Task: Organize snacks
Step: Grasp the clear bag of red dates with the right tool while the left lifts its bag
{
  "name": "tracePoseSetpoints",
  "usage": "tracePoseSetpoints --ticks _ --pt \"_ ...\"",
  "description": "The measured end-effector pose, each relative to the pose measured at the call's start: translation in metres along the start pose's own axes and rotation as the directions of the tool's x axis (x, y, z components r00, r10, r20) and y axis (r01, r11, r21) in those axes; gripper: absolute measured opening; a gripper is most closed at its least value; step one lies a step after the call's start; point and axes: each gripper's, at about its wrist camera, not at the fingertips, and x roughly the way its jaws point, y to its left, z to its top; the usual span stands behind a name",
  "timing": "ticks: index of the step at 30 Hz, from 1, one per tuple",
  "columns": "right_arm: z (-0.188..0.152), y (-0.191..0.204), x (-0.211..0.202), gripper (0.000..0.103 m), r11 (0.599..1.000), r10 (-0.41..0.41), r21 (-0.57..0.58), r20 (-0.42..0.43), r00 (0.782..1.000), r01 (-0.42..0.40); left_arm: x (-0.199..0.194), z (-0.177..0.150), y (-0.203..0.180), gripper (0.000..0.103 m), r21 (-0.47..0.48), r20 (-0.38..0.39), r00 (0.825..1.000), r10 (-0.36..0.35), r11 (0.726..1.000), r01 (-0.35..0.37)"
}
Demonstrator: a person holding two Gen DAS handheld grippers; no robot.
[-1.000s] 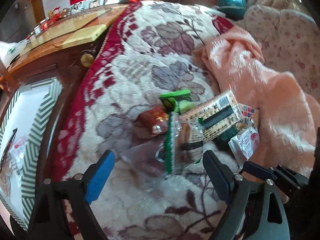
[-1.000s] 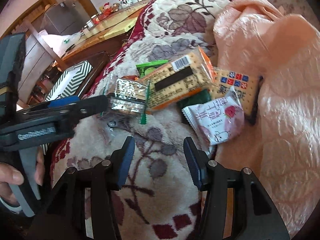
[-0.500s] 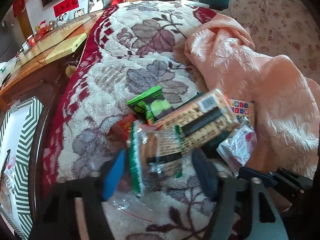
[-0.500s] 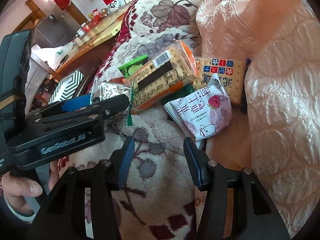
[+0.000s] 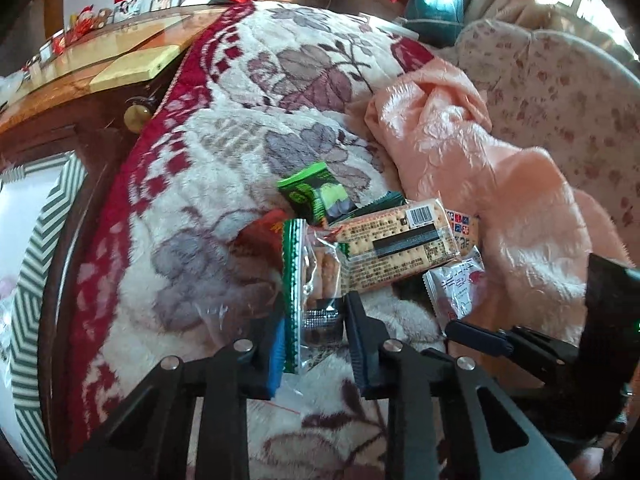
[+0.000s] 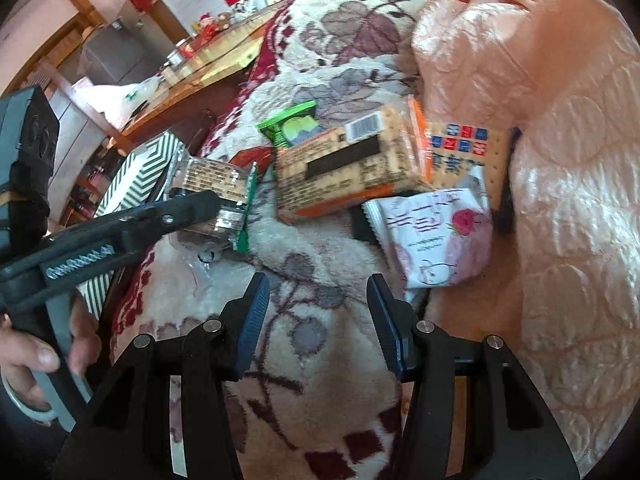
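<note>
A clear cracker pack (image 5: 320, 264) with a green sealed edge lies at the near end of a snack pile on the floral blanket (image 5: 240, 152). My left gripper (image 5: 316, 312) has its jaws closing, and both pads press the pack's sides. In the right wrist view one left finger (image 6: 192, 208) lies over that pack (image 6: 216, 184). Behind it sit a big orange cracker pack (image 6: 352, 168), a green pouch (image 6: 292, 128), a white raspberry pouch (image 6: 436, 232) and a red packet (image 5: 260, 232). My right gripper (image 6: 317, 292) hangs open over bare blanket, with nothing between its fingers.
A pink quilt (image 5: 480, 168) is bunched along the pile's right side. Left of the blanket stand a wooden table (image 5: 80, 80) and a green-striped box (image 5: 36, 240). A person's hand (image 6: 32, 356) holds the left gripper's handle. A checkered biscuit pack (image 6: 468, 152) leans by the quilt.
My left gripper came forward over the clear cracker pack, and its wide jaws narrowed onto the pack. The right gripper kept its place and its opening.
</note>
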Motion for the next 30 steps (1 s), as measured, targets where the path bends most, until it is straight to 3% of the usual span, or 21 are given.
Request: tracePoseSetpoints --ticks 8,20,27,30 --pt "-0.003 0.015 0.012 0.051 0.997 0.004 -0.071 -0.04 0.999 -0.007 -0.03 -0.014 0.027 0.024 -0.031 0.018 0.999 -0.028 0.999 0.028" --pt "-0.014 0.04 0.027 0.051 0.987 0.05 -0.145 -0.103 0.993 -0.065 -0.052 -0.06 0.057 0.023 -0.044 -0.028 0.999 -0.042 0.998 0.041" --pt "-0.013 0.081 0.034 0.051 0.953 0.051 -0.293 -0.108 0.993 -0.081 -0.056 -0.081 0.078 0.023 -0.069 -0.05 0.999 0.007 0.998 -0.01" --pt "-0.003 0.1 0.039 0.059 0.935 0.048 -0.346 -0.099 0.994 -0.079 -0.056 -0.088 0.088 0.023 -0.091 -0.062 0.998 0.025 0.995 -0.031"
